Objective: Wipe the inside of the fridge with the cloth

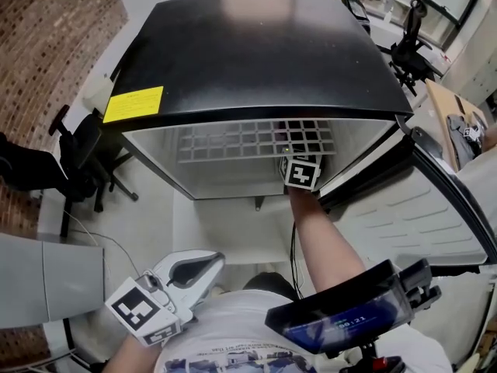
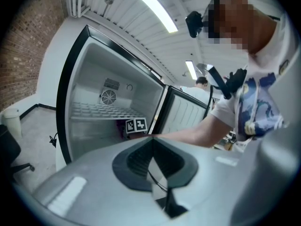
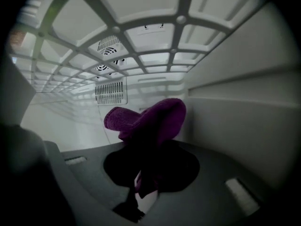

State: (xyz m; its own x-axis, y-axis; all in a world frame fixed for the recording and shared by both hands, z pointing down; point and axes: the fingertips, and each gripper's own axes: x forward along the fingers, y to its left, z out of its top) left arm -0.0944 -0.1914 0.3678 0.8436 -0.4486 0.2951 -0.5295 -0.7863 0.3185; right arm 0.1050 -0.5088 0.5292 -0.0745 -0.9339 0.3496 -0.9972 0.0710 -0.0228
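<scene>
**Hazards.** The left hand-held gripper (image 1: 203, 269) hangs close to the person's body, clenched and empty. It does not brace the fridge door (image 1: 411, 231), so the door may swing against the reaching arm.

The right hand-held gripper (image 3: 145, 150) is inside the fridge (image 1: 256, 53), clamped on the purple cloth (image 3: 155, 117). The cloth is bunched, and only a fold sits between the jaws, with the rest standing up in a loose hump.

- A hard press against a wall may pull the fold free.
- A bunched cloth may let bare jaw plastic scrape the liner.
- The wire shelf (image 3: 117, 41) lies just above, so an upward stroke risks striking or lifting it.
- The vent grille (image 3: 111, 92) on the back wall may snag the fabric.

Whether the cloth touches any surface cannot be told.

**Surface and room.** The liner is smooth white plastic, and the right side wall (image 3: 235, 117) is ribbed. The fridge stands on a pale floor (image 1: 210, 224), with a yellow label (image 1: 133, 103) on its black top. An office chair (image 1: 78, 154) stands to the left, and a brick wall (image 1: 46, 29) lies beyond it.
</scene>
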